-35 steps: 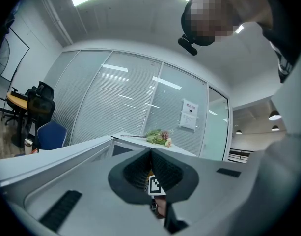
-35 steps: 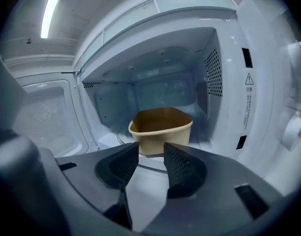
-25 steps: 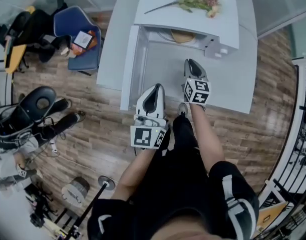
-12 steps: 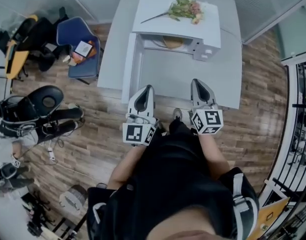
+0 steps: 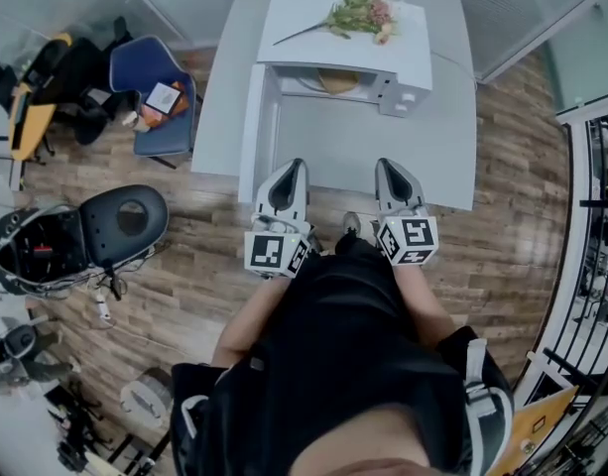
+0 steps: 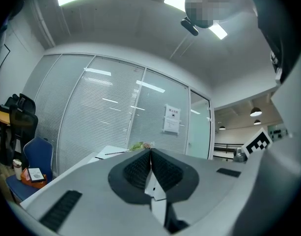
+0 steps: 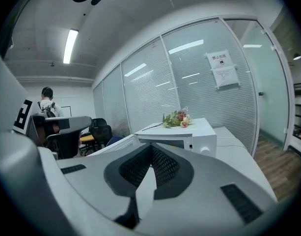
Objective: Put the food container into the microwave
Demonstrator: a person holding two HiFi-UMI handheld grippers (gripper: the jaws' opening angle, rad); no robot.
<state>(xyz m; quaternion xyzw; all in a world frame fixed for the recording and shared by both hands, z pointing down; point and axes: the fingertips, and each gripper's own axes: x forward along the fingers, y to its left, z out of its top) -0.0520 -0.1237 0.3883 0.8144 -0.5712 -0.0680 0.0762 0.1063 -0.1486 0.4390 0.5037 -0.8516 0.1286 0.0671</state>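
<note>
Black ribbed fingers of left gripper closed, empty; right gripper same. Both at front edge of worktop. Food container: tan, roundish, inside white microwave, door open. Flowers on top. Wall notice txt unreadable.

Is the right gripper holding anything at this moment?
No, the right gripper has its jaws closed together with nothing between them.
</note>
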